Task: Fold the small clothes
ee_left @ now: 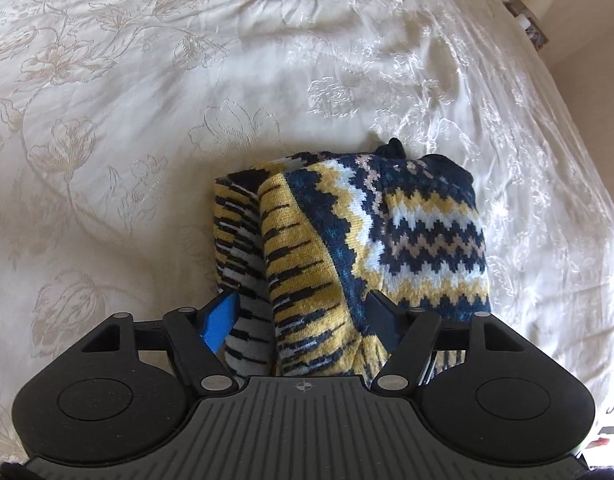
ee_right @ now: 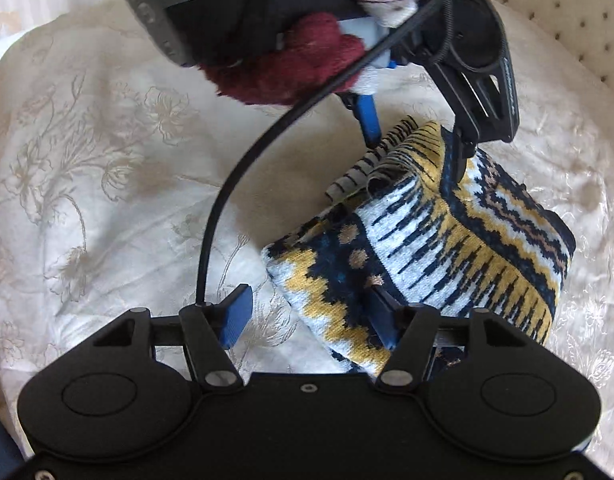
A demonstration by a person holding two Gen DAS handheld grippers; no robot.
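A small knitted garment lies bunched in a folded heap on a cream bedspread embroidered with pale floral outlines. The knit carries zigzag bands of navy, mustard yellow, white and a muted tan, with one panel of short dark dashes on yellow and another of dashes on pale grey-white. In the right wrist view the same garment shows a white-and-yellow corner with tan dots on navy nearest the camera, and a loose striped flap lifted at its far end.

The left gripper points down at the near edge of the heap; its jaws stand apart with folds of the knit lying between them, a blue pad visible at the left side of the cloth. Whether the pads actually press on the fabric cannot be told. Seen from the right wrist camera, this left gripper stands at the garment's far end, held by a hand in a fuzzy maroon glove, a black cable curving away from it.

The right gripper has its jaws apart: the left pad hangs over bare bedspread, the right one touches the garment's near corner.
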